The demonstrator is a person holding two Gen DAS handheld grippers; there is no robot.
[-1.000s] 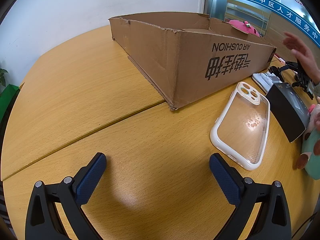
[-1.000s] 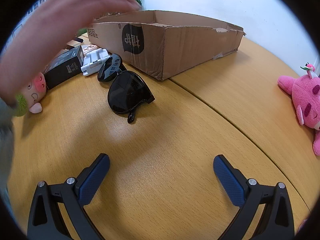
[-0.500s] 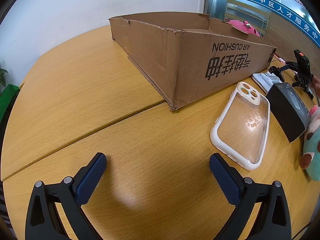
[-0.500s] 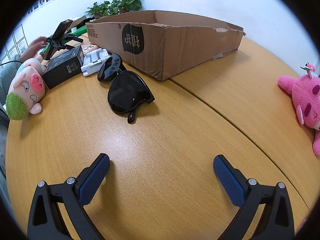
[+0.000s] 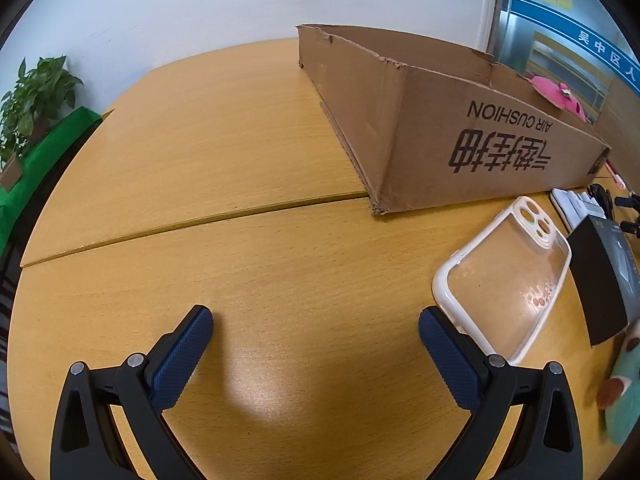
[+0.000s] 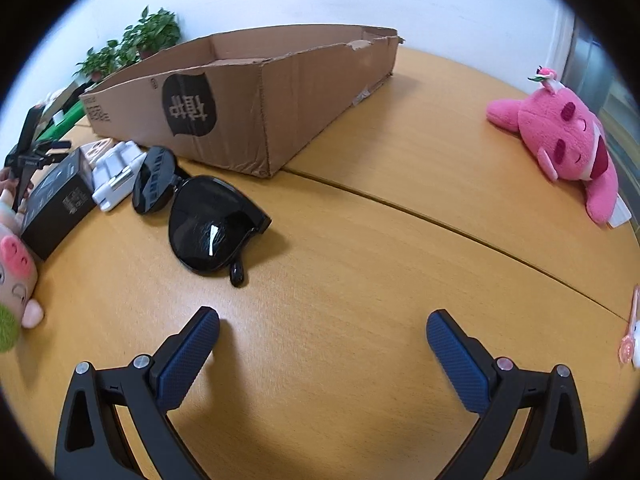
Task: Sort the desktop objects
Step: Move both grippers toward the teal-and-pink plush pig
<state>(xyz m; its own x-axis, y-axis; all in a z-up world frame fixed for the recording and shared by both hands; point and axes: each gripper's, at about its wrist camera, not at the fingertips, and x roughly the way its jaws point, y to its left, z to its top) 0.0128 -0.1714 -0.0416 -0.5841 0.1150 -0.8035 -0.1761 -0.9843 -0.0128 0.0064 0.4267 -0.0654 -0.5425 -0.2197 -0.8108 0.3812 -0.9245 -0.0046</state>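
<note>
Both views have swung since a moment ago: left gripper point(image 5: 316, 330) and right gripper point(image 6: 323, 330) gape wide, empty. Sunglasses point(image 6: 208, 224) at eleven o'clock, cardboard box point(image 6: 248, 108) beyond; sorting unstarted.

Black fingers point(image 5: 182, 354), seemingly blue-padded.

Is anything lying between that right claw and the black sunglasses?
Nothing visible: only bare table lies between the open right gripper and the sunglasses, which sit ahead and to its left.
</note>
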